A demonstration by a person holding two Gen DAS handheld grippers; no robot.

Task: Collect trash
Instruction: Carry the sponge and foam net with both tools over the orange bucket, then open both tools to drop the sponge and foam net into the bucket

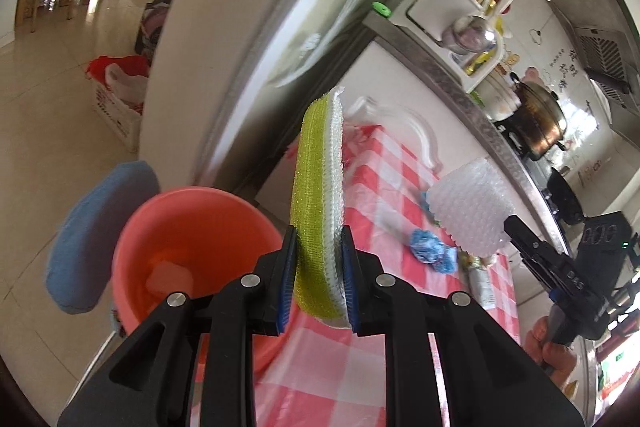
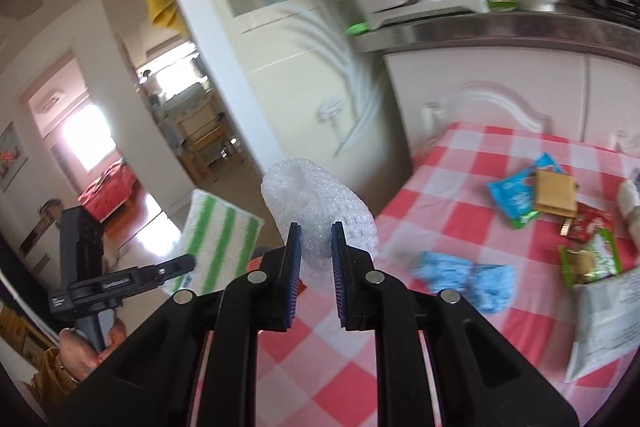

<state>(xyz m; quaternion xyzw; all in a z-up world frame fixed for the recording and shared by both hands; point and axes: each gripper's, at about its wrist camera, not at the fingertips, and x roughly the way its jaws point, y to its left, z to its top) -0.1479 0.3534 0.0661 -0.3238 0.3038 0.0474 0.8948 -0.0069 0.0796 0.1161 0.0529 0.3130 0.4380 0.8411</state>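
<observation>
While the left gripper (image 1: 318,247) pinches a flat fuzzy sponge (image 1: 318,203), the right gripper (image 2: 316,239) clamps crumpled bubble wrap (image 2: 320,203).

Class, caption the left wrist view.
Left gripper clamps a green sponge near the pink bucket.

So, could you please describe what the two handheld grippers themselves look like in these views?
Both are matte black plastic. The left gripper and the right gripper each have two angular fingers with triangular cut-outs, round silver pivot pins and ribbed blue pads. Seen from the side, each has small white lettering on its body. A mustard-yellow sleeve shows at the left wrist.
</observation>
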